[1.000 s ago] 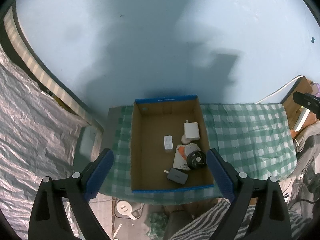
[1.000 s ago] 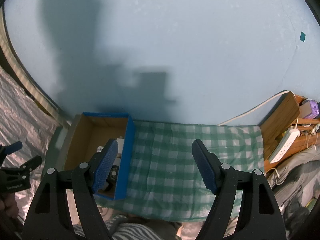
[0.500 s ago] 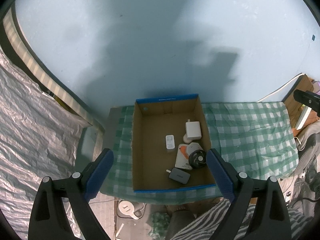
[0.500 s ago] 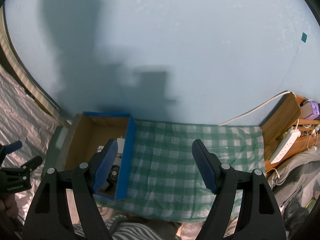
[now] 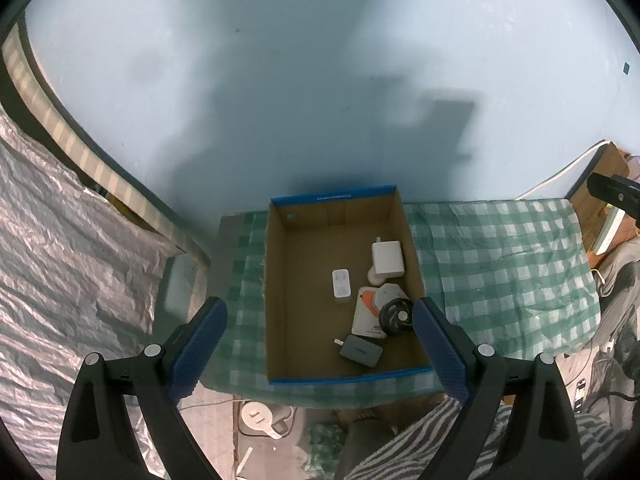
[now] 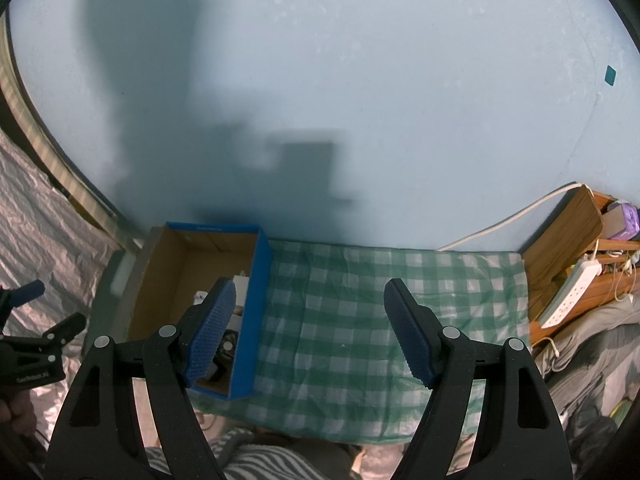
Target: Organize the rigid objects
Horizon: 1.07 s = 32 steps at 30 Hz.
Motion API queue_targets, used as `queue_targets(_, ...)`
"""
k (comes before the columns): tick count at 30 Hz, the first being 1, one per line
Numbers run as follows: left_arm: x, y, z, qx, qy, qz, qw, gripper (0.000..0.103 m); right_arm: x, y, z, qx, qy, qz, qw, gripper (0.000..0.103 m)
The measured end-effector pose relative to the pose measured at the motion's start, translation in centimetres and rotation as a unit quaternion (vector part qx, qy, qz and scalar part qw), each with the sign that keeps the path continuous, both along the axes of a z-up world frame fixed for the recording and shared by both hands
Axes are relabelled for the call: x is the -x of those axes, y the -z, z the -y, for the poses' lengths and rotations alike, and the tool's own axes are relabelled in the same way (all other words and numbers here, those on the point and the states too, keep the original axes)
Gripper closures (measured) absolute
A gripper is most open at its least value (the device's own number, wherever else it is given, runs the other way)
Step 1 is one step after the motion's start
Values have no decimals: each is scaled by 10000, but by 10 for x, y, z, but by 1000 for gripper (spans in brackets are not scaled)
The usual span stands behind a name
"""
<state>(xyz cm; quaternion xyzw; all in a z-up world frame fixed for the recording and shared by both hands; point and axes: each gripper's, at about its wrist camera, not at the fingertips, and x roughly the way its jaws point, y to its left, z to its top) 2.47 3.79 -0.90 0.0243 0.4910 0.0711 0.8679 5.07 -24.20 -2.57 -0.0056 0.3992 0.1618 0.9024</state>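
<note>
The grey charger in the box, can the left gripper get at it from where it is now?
Probably yes. The left gripper is open above the cardboard box, which has no lid, and the grey charger lies uncovered near the front wall. The small black fan sits close beside it, which may crowd one finger.

left gripper [image 5: 319, 354]: matte black arms, silver round screws, blue textured pads on fingers [image 5: 199, 350] | right gripper [image 6: 310, 332]: same black arms, blue ribbed pads, silver screws | clothing: grey-and-white striped fabric [image 5: 416, 440] seen at lower edge of frame
</note>
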Motion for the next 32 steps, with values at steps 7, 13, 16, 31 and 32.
queue_targets(7, -1, 0, 3, -55, 13, 11, 10000, 8, -1, 0, 0, 3, 2, -12, 10000, 27)
queue_targets(13, -3, -1, 6, -61, 34, 3, 10000, 8, 0, 0, 0, 6, 1, -6, 10000, 27)
queue_targets(16, -3, -1, 6, -63, 29, 3, 10000, 8, -1, 0, 0, 0, 15, -9, 10000, 27)
queue_targets(31, -4, -1, 8, -80, 37, -6, 10000, 8, 0, 0, -1, 1, 47, -11, 10000, 27)
queue_targets(32, -4, -1, 9, -78, 29, -25, 10000, 8, 0, 0, -1, 4, 45, -17, 10000, 27)
